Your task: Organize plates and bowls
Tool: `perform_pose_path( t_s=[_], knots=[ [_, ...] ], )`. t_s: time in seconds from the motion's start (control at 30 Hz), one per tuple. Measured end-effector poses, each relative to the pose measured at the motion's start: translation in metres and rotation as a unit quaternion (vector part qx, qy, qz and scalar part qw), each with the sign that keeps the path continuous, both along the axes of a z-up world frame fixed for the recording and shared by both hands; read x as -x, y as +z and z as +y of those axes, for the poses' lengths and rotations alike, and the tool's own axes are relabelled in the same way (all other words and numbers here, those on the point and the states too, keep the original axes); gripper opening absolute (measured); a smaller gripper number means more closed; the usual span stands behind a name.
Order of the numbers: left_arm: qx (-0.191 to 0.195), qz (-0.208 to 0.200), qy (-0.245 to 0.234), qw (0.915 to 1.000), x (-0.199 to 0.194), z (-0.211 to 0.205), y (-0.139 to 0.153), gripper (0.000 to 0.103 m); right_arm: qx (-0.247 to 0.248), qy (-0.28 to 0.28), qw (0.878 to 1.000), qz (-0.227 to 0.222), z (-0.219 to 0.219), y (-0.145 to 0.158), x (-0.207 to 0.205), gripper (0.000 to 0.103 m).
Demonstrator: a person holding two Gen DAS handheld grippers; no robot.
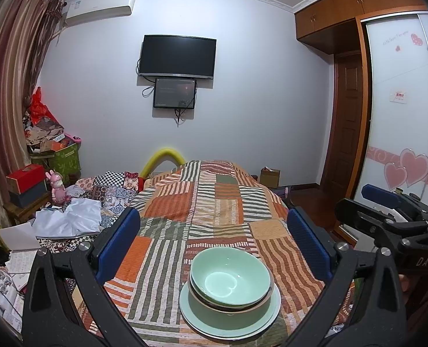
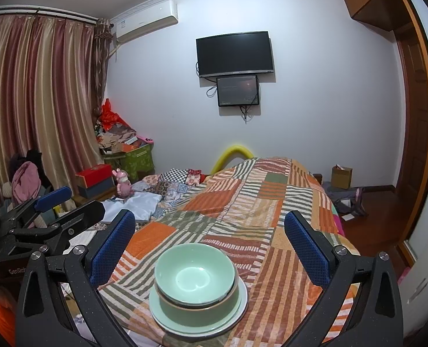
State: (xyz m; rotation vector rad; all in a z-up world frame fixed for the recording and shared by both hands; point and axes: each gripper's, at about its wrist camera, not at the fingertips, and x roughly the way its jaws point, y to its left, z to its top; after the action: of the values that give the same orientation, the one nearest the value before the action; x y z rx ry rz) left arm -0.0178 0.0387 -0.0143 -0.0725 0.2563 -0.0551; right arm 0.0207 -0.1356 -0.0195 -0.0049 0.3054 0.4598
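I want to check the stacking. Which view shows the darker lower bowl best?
The right wrist view: the darker lower bowl shows its whole side wall there. The left wrist view, looking more from above, shows mainly its rim.

Two bowls [image 1: 230, 280] are sitting nested on a plate [image 1: 196, 318] at the near end of the bed [image 1: 214, 202], with clutter piling up left and the TV [image 1: 176, 56] hanging behind.
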Motion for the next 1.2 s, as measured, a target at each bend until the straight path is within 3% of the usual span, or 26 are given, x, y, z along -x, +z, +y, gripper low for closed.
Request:
perform_pose_path(
  t_s=[1.2],
  knots=[
    [0.002,0.002,-0.007,1.0,-0.0025,0.0016,-0.0011,0.103,-0.005,-0.01,1.0,0.005,-0.0021,-0.0018,-0.002,0.103]
  ],
)
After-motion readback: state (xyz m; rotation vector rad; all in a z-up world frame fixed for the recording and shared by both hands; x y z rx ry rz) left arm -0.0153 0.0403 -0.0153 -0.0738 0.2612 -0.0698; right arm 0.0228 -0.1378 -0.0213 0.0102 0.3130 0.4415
